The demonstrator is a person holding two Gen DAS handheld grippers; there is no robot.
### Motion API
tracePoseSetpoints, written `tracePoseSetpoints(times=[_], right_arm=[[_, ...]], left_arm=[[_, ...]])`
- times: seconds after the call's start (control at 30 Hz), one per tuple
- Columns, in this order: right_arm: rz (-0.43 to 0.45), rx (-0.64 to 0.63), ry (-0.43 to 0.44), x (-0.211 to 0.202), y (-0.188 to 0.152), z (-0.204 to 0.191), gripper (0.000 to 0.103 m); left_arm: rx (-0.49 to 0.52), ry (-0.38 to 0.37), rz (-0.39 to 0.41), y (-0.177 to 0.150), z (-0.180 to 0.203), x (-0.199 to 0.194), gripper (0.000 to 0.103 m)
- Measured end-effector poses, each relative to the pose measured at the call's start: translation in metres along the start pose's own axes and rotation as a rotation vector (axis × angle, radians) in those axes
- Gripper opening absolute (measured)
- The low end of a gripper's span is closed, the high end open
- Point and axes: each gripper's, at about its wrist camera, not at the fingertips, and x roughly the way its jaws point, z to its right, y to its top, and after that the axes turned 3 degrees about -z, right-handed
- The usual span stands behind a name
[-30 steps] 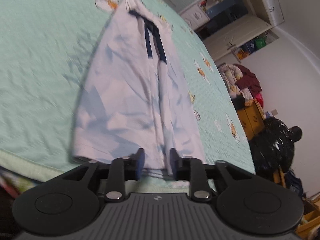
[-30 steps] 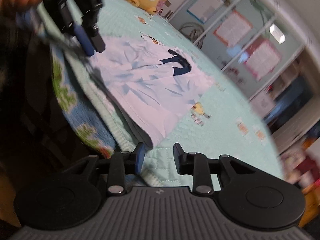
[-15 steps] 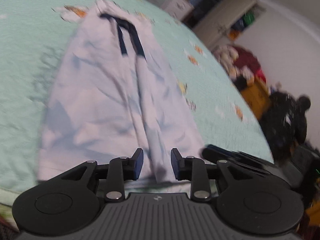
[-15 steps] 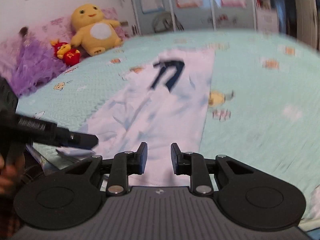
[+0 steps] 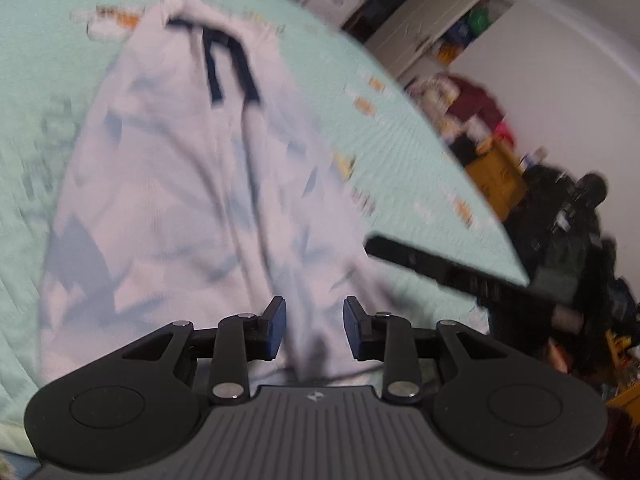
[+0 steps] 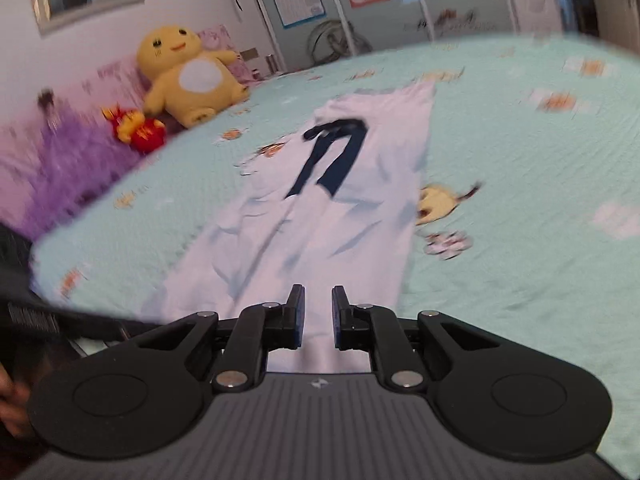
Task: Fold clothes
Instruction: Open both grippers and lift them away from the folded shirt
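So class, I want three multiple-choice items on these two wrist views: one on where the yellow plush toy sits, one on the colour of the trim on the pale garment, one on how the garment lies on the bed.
1. The yellow plush toy sits
A. on the garment
B. at the far side of the bed, beside a purple cushion
C. on the floor

2. The trim on the pale garment is
A. red
B. green
C. dark navy

3. The garment lies
A. spread out lengthwise on the mint bedspread
B. rolled into a ball
C. on a hanger

Answers: 1 B, it leans by the purple cushion; 2 C, two dark navy strips show; 3 A, it stretches flat away from both tools.
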Motion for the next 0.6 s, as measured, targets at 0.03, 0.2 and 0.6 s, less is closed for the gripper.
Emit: tracePoseSetpoints(times=[0.03, 0.2, 0.6], right_arm=[[-0.020, 0.030, -0.020, 0.006, -0.004, 0.010, 0.011], [-0.027, 0.098, -0.078, -0.001, -0.011, 0.029, 0.000], [-0.053, 0.054, -0.070, -0.010, -0.023, -0.008, 0.018]], left_arm=[[0.003, -0.004, 0.008, -0.003, -0.001, 0.001, 0.033], [-0.004, -0.037, 0.036, 0.004, -0.002, -0.012, 0.033], [-0.041, 0.088, 0.073, -0.001, 0.006, -0.026, 0.039]])
